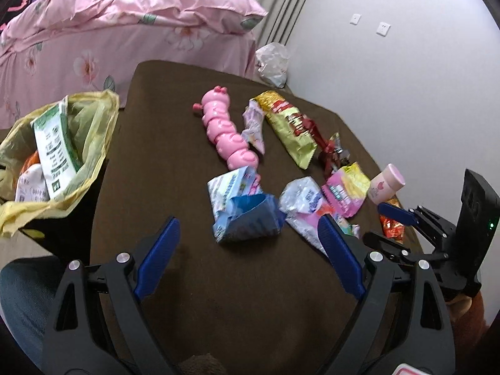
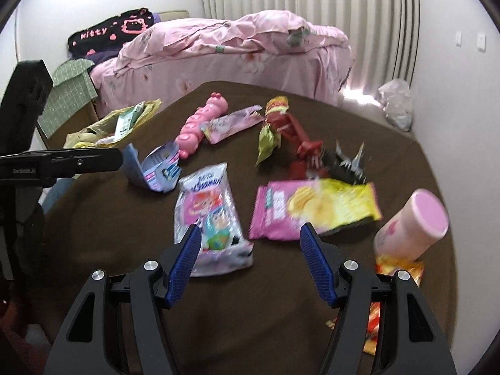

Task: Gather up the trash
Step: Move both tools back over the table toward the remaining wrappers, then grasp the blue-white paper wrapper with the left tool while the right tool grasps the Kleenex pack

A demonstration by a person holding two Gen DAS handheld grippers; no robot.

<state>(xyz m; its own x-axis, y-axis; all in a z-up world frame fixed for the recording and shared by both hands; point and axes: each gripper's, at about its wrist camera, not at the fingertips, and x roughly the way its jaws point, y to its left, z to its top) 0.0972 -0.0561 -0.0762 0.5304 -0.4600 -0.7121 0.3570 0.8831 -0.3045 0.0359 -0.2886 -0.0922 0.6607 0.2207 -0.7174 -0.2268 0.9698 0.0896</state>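
Observation:
Wrappers lie on a brown table [image 1: 162, 156]. A torn blue and white packet [image 1: 243, 209] sits just ahead of my open, empty left gripper [image 1: 250, 234]. A white and pink snack bag [image 2: 209, 215] lies between the tips of my open, empty right gripper [image 2: 250, 237]. A pink and yellow chip bag [image 2: 312, 209] lies right of it, and an orange wrapper [image 2: 397, 268] under a pink cup [image 2: 409, 222]. A gold bag [image 1: 287, 128] and a thin pink wrapper [image 1: 254, 125] lie farther off. A yellow trash bag [image 1: 56, 159] with a green and white packet inside hangs at the table's left edge.
A pink caterpillar toy [image 1: 225, 128] and a red robot toy [image 2: 297, 143] lie among the wrappers. A bed with pink covers [image 2: 237, 50] stands behind the table. A crumpled white plastic bag [image 1: 272, 62] lies on the floor by the wall. The right gripper shows in the left wrist view [image 1: 393, 218].

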